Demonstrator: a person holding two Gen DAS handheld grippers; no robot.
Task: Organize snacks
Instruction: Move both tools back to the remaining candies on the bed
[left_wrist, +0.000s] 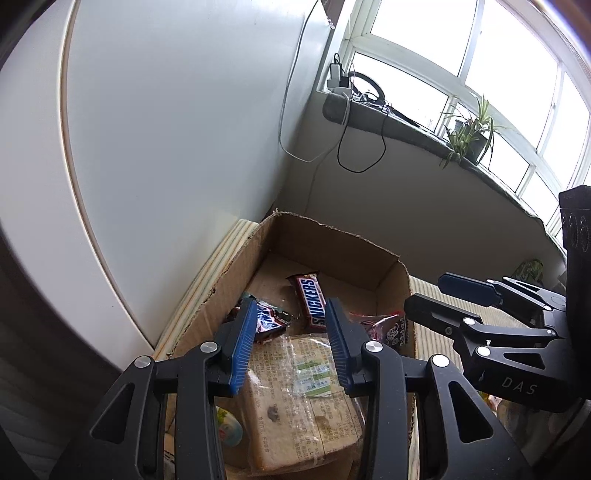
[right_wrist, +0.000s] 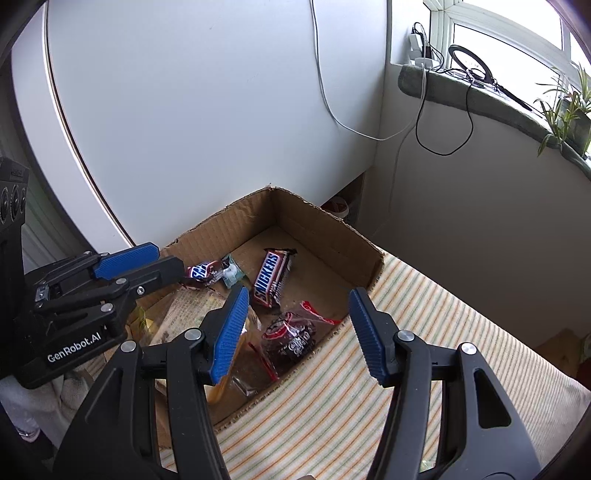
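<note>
An open cardboard box (left_wrist: 332, 236) (right_wrist: 321, 221) sits on a striped cloth (right_wrist: 406, 350). Inside lie a Snickers bar (left_wrist: 310, 299) (right_wrist: 271, 277), a crumpled second Snickers wrapper (left_wrist: 271, 321) (right_wrist: 201, 273), a small teal packet (right_wrist: 231, 273), a dark red clear packet (left_wrist: 388, 328) (right_wrist: 291, 336) and a wrapped loaf of sliced bread (left_wrist: 295, 398) (right_wrist: 184, 314). My left gripper (left_wrist: 290, 301) (right_wrist: 168, 256) hovers open over the bread, pads clear of it. My right gripper (right_wrist: 299, 291) (left_wrist: 424, 291) is open above the box's right side, over the red packet, holding nothing.
A white panel (right_wrist: 203, 110) rises right behind the box. To the right is a grey window sill (right_wrist: 480, 96) with cables, a ring light and a potted plant (left_wrist: 472, 136). White and black cords (right_wrist: 424, 136) hang down the wall. The striped cloth stretches out to the right of the box.
</note>
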